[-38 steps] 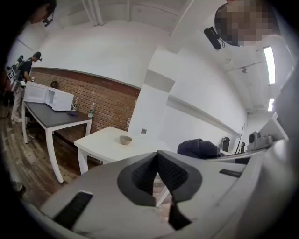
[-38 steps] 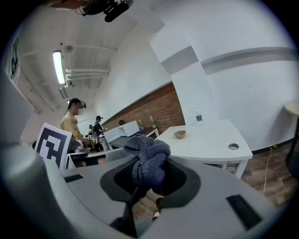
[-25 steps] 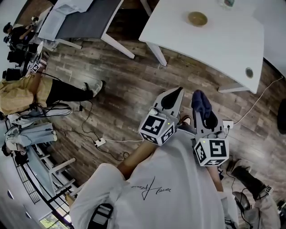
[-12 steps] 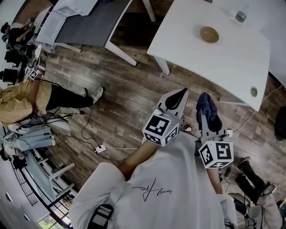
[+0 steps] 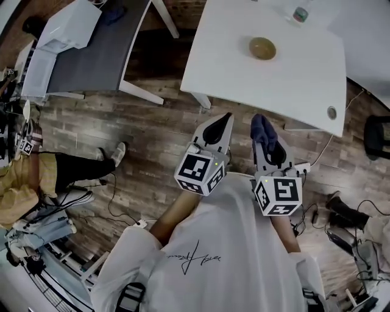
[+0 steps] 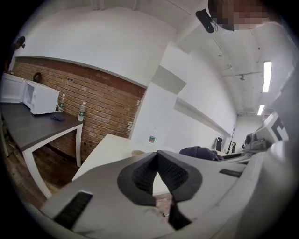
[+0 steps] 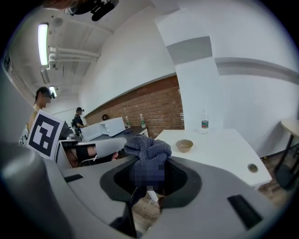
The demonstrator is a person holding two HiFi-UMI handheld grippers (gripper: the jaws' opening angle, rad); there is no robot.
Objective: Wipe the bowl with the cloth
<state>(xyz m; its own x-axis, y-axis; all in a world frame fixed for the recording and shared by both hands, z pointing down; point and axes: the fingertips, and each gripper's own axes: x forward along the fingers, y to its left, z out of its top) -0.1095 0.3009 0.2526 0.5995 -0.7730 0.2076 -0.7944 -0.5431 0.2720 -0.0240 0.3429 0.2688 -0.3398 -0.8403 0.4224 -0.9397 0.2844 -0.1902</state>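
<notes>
Scene: seen from above, a person in a white shirt (image 5: 225, 244) stands on a wooden floor (image 5: 152, 134), holding one claw in each hand and facing a white counter (image 5: 244, 79).
Left claw: the left claw (image 6: 157, 153) is closed, its two dark padded tips meeting in a point with nothing between them. It is held above the floor, just short of the counter's near edge.
Right claw: the right claw (image 7: 148, 170) is closed on the cloth (image 7: 148, 149), which sits bunched between the pads and bulges out above the tips. It is beside the left claw, apart from it, also above the floor.
Cloth: dark blue-grey, textured, crumpled into a lump; it touches only the right claw.
Bowl: the small, shallow tan bowl (image 5: 262, 48) stands upright on the white counter, towards its far side. It is well apart from both claws and from the cloth.
Bottle: a clear bottle (image 5: 298, 13) with a label stands on the same counter, beyond the bowl and near it.
Counter detail: a small round cable hole (image 5: 331, 113) is set near the right-hand corner.
Marker cubes: a white cube with black square patterns sits on the back of each claw, close to the person's chest.
Surroundings: a dark grey counter (image 5: 103, 49) stands to the left with a white microwave (image 6: 39, 97) on it, against a brick wall (image 6: 98, 105). A seated person (image 5: 24, 189) is at the far left edge.
</notes>
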